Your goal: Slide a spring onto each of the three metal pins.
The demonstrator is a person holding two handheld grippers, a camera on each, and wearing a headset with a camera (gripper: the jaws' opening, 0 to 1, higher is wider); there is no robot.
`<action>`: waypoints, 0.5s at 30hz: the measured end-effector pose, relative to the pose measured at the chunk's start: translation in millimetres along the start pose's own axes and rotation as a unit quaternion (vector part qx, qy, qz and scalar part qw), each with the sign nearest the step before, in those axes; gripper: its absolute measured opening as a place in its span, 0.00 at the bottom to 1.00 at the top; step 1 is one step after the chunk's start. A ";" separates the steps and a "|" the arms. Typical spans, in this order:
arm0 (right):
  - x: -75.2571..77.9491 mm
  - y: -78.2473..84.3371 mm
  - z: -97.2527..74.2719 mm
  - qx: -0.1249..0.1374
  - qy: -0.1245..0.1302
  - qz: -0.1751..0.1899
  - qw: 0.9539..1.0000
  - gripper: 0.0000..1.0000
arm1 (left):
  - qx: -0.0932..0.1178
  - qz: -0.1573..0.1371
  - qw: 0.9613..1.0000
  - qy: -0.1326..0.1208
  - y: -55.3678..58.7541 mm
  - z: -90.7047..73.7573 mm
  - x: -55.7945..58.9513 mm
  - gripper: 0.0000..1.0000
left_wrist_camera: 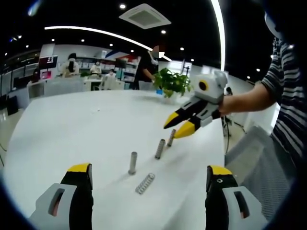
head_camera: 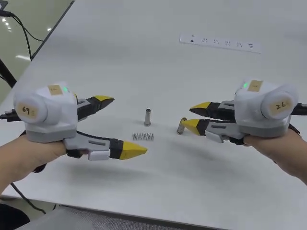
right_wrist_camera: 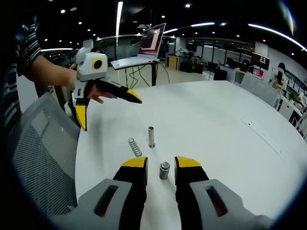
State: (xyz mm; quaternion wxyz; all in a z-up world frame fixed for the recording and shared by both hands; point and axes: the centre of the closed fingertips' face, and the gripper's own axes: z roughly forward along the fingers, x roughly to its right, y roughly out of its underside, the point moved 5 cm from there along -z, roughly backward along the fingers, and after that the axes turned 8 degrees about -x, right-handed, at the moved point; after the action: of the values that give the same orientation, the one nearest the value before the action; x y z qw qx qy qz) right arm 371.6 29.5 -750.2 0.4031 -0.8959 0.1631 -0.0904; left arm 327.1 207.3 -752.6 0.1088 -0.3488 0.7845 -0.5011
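Observation:
A bare metal pin (head_camera: pixel 147 117) stands upright mid-table, with a loose spring (head_camera: pixel 143 136) lying just in front of it. My left gripper (head_camera: pixel 120 125) hovers wide open to their left; in its own view the spring (left_wrist_camera: pixel 145 183) and the bare pin (left_wrist_camera: pixel 133 163) lie ahead between the jaws. A pin wearing a spring (head_camera: pixel 181 125) stands at the lower tip of my right gripper (head_camera: pixel 194 116), which is open with a narrow gap. In the right gripper view that sprung pin (right_wrist_camera: pixel 164 170) sits between the jaws, untouched. Another pin (left_wrist_camera: pixel 171 138) stands just beyond it.
A white power strip (head_camera: pixel 220 43) lies at the far side of the white table (head_camera: pixel 144 57). The table's left edge and black cables (head_camera: pixel 19 28) run past my left hand. A mesh chair (right_wrist_camera: pixel 43 143) stands by the table's near edge.

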 end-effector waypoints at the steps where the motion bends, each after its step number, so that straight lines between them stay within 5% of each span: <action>1: -0.2 0.2 -0.4 0.001 0.001 0.001 1.000 0.20 | 0.000 0.000 1.000 0.000 0.2 -0.2 -0.1 0.96; 15: -8.4 2.6 -6.8 0.016 -0.005 0.015 1.000 0.21 | 0.004 -0.004 1.000 0.000 -0.7 -1.3 -0.2 0.97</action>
State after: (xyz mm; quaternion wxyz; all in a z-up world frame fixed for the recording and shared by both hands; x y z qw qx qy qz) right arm 361.2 26.3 -747.9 0.4199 -0.8870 0.1734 -0.0826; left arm 326.9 208.1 -751.5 0.1082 -0.3510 0.7809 -0.5052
